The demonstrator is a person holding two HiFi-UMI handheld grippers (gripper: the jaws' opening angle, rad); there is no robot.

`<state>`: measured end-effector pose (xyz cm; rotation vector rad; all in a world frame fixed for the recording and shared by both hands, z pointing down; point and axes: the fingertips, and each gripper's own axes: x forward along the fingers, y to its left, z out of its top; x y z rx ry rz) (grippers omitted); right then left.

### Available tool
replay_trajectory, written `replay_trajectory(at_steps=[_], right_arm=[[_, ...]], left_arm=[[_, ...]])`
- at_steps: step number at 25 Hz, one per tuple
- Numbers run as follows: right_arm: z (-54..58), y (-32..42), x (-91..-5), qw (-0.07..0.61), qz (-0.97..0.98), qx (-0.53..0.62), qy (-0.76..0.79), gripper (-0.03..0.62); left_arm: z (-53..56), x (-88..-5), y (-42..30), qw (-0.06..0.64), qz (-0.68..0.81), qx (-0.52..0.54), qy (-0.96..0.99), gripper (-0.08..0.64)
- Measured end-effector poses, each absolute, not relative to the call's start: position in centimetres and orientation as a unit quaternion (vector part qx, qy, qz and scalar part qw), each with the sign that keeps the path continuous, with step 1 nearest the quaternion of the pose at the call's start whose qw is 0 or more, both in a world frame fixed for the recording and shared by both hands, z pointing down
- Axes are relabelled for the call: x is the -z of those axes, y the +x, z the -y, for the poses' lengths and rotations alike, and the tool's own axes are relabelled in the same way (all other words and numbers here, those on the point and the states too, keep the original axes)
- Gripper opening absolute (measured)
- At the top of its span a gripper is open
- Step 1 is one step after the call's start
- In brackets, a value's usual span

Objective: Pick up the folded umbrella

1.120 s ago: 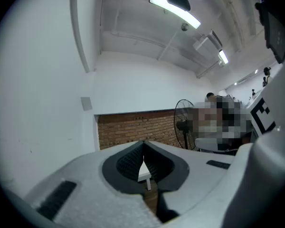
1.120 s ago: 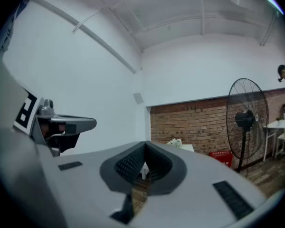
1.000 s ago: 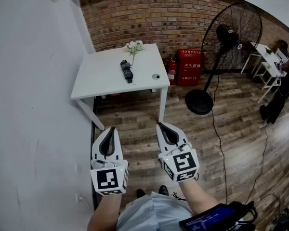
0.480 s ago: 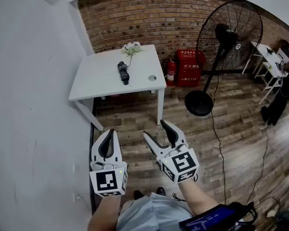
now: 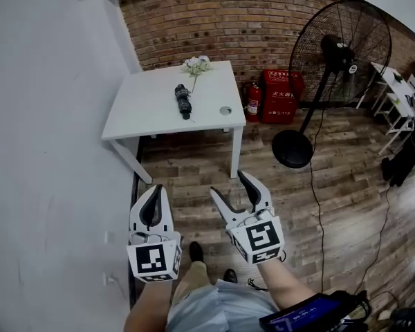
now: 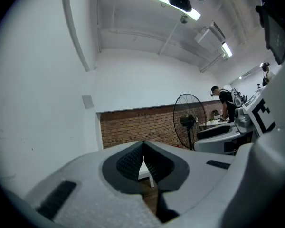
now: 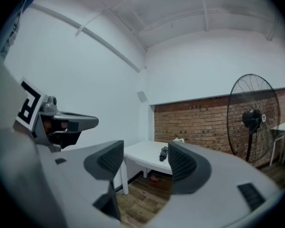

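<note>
The folded black umbrella [image 5: 183, 101] lies on a white table [image 5: 145, 116] against the brick wall, far ahead of both grippers. In the right gripper view the umbrella [image 7: 163, 153] shows small on the table [image 7: 140, 153], framed between the jaws. My left gripper [image 5: 154, 187] is held low at the left, shut, with its tips meeting and nothing in them [image 6: 143, 146]. My right gripper [image 5: 228, 183] hovers beside it over the wooden floor; its jaws are opening, with nothing between them [image 7: 145, 161].
White flowers [image 5: 196, 66] lie at the table's far edge and a small round object [image 5: 225, 109] near its right edge. A fire extinguisher [image 5: 253, 101] and red box [image 5: 280, 95] stand by the wall. A large standing fan [image 5: 335, 54] is on the right, a white wall on the left.
The right gripper's jaws went from shut to wide apart. The left gripper stayed shut. Both hands edged slightly forward, and a foot now shows stepping ahead.
</note>
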<state>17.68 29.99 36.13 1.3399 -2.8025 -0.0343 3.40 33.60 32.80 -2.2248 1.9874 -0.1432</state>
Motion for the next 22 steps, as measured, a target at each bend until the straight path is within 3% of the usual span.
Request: replay_trajectory(at_steps=[22], right_arm=[[-9.9,6.0,-37.5,0.053,0.874,0.014,0.483,0.27]], left_arm=[[-12.8,-34.5,-12.3,0.057,-0.655,0.019,-0.754,0.008]])
